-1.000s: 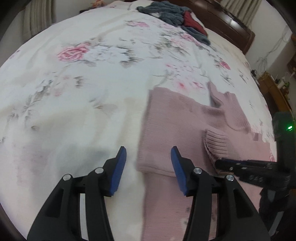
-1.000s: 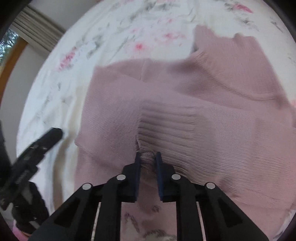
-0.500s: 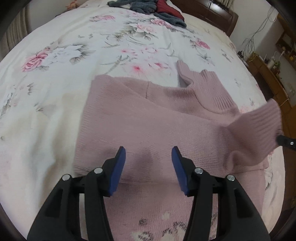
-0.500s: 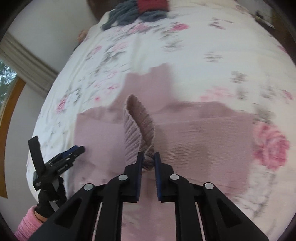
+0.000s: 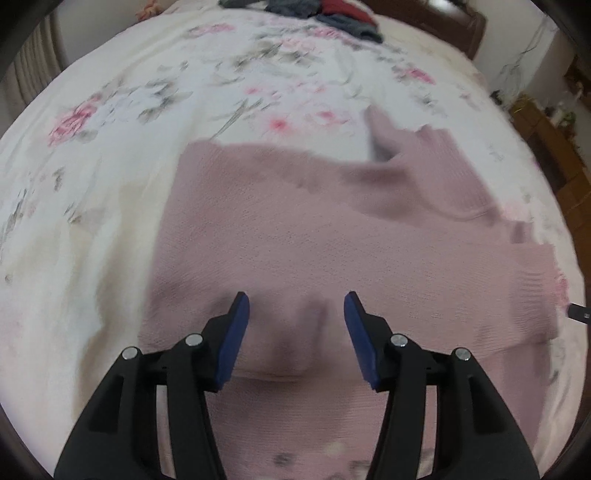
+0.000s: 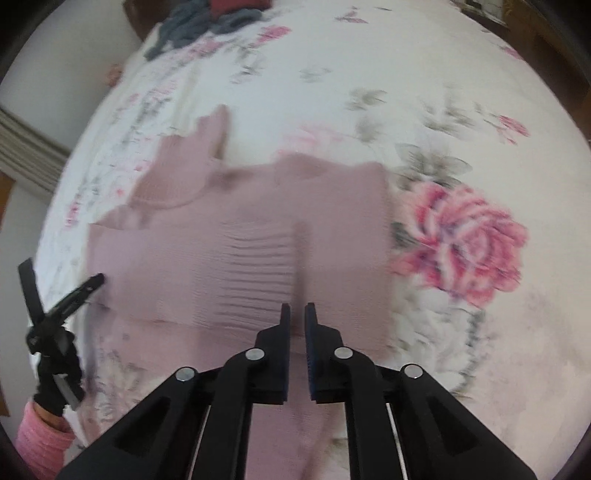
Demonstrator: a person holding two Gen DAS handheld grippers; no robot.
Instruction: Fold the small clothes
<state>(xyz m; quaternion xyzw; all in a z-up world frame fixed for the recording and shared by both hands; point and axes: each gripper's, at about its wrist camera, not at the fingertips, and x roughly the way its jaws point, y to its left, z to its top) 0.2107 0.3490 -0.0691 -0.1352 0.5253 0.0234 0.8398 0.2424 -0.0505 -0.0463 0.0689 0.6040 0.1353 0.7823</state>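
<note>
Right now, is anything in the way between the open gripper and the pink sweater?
Nothing visible. The left gripper hangs open right over the pink sweater, with only air between them. The pile of other clothes sits far off at the head of the bed.

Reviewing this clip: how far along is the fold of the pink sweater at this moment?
Partly done. On the pink sweater, one sleeve already lies folded across the body, its ribbed cuff flat near the right tool, whose narrow gap holds nothing. The left tool hovers open over the body, gripping nothing. The collar and hem remain spread out, so the final folds are left.
</note>
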